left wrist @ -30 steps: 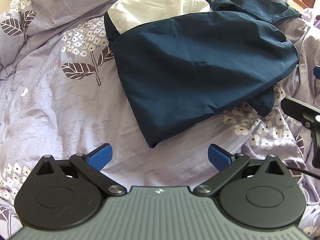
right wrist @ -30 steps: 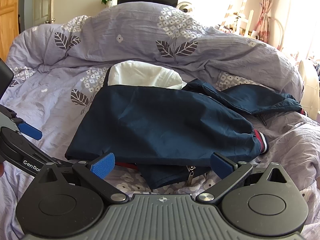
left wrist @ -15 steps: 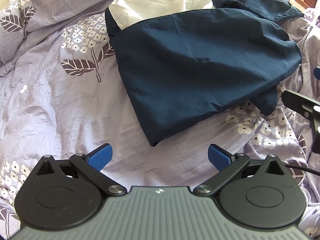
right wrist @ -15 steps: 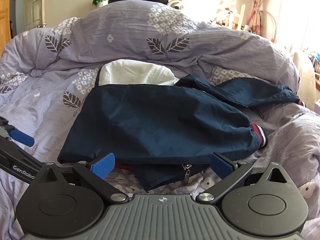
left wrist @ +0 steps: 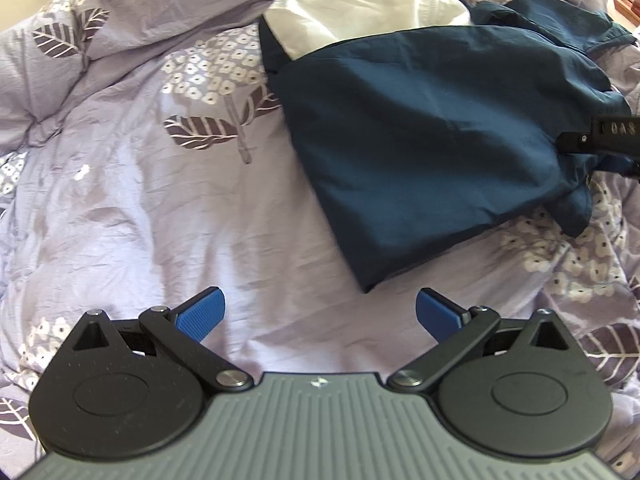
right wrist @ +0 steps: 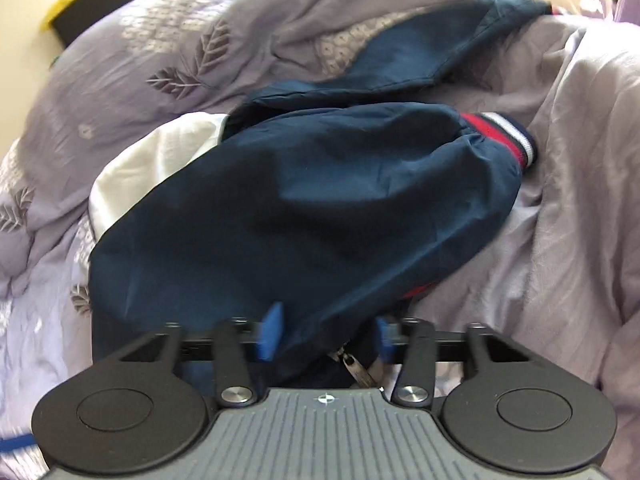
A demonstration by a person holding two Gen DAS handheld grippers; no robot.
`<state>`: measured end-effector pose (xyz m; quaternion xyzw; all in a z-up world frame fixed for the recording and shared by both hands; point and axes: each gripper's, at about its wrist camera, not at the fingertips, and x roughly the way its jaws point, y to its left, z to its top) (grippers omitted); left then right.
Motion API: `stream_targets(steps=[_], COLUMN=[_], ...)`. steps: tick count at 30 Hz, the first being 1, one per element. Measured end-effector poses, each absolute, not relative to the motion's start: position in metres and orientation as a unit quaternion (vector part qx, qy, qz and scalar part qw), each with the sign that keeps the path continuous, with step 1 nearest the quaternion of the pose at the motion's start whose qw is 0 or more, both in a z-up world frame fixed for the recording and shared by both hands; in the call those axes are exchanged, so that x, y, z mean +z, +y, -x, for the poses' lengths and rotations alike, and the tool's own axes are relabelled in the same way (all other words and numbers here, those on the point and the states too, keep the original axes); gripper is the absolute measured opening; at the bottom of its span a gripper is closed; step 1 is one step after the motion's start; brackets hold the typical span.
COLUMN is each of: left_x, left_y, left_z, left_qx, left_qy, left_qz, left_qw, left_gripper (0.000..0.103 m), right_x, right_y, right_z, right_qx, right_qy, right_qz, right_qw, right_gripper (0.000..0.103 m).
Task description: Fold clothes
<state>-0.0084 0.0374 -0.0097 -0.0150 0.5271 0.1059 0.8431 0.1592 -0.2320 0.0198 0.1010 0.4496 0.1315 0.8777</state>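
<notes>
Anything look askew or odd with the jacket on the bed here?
The navy jacket lies rumpled, not flat: one sleeve is flung out behind it and white lining shows at one end.

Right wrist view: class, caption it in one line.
Right tool closing on the navy jacket's near edge, on a lilac floral duvet.

A bed fills both views, covered by a rumpled lilac duvet (left wrist: 120,200) printed with white blossoms and dark leaves. Beyond its heaped far edge stand a cream wall (right wrist: 24,40) and a dark panel (right wrist: 120,4). Daylight brightens the cloth.
</notes>
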Motion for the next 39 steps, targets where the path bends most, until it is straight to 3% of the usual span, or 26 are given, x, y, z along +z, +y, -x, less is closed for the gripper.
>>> stream_targets(steps=[1, 8, 15, 17, 19, 20, 21, 27, 31, 35, 39], left_x=[-0.009, -0.007, -0.006, -0.008, -0.008, -0.008, -0.008, -0.014, -0.017, -0.015, -0.010], left_y=[0.042, 0.073, 0.091, 0.094, 0.095, 0.095, 0.094, 0.091, 0.093, 0.103, 0.117], left_z=[0.010, 0.018, 0.032, 0.034, 0.036, 0.037, 0.037, 0.031, 0.029, 0.028, 0.029], left_qx=[0.110, 0.144, 0.170, 0.173, 0.177, 0.177, 0.176, 0.167, 0.173, 0.196, 0.215], left_qy=[0.526, 0.521, 0.520, 0.522, 0.524, 0.524, 0.524, 0.526, 0.527, 0.525, 0.518], left_qz=[0.019, 0.051, 0.065, 0.067, 0.068, 0.067, 0.065, 0.071, 0.076, 0.073, 0.083], left_qw=[0.843, 0.840, 0.835, 0.832, 0.830, 0.830, 0.831, 0.831, 0.829, 0.825, 0.823], left_gripper=[0.103, 0.103, 0.103, 0.103, 0.103, 0.103, 0.103, 0.103, 0.103, 0.103, 0.103], right_x=[0.022, 0.072, 0.115, 0.126, 0.135, 0.138, 0.138, 0.091, 0.033, 0.005, -0.009], right_y=[-0.229, -0.173, -0.021, 0.011, 0.018, 0.015, 0.007, -0.084, -0.135, -0.126, -0.100], right_z=[-0.163, -0.147, -0.144, -0.133, -0.121, -0.116, -0.111, -0.119, -0.117, -0.102, -0.116], right_qx=[0.132, 0.242, 0.468, 0.535, 0.548, 0.544, 0.527, 0.345, 0.272, 0.285, 0.211], right_qy=[0.450, 0.387, 0.412, 0.412, 0.397, 0.385, 0.370, 0.360, 0.406, 0.438, 0.435], right_qz=[-0.101, -0.026, 0.039, 0.051, 0.046, 0.045, 0.048, 0.114, 0.156, 0.122, 0.114], right_qw=[0.877, 0.890, 0.781, 0.736, 0.735, 0.744, 0.763, 0.859, 0.858, 0.844, 0.868], right_gripper=[0.014, 0.010, 0.010, 0.018, 0.046, 0.077, 0.091, 0.091, 0.091, 0.091, 0.099])
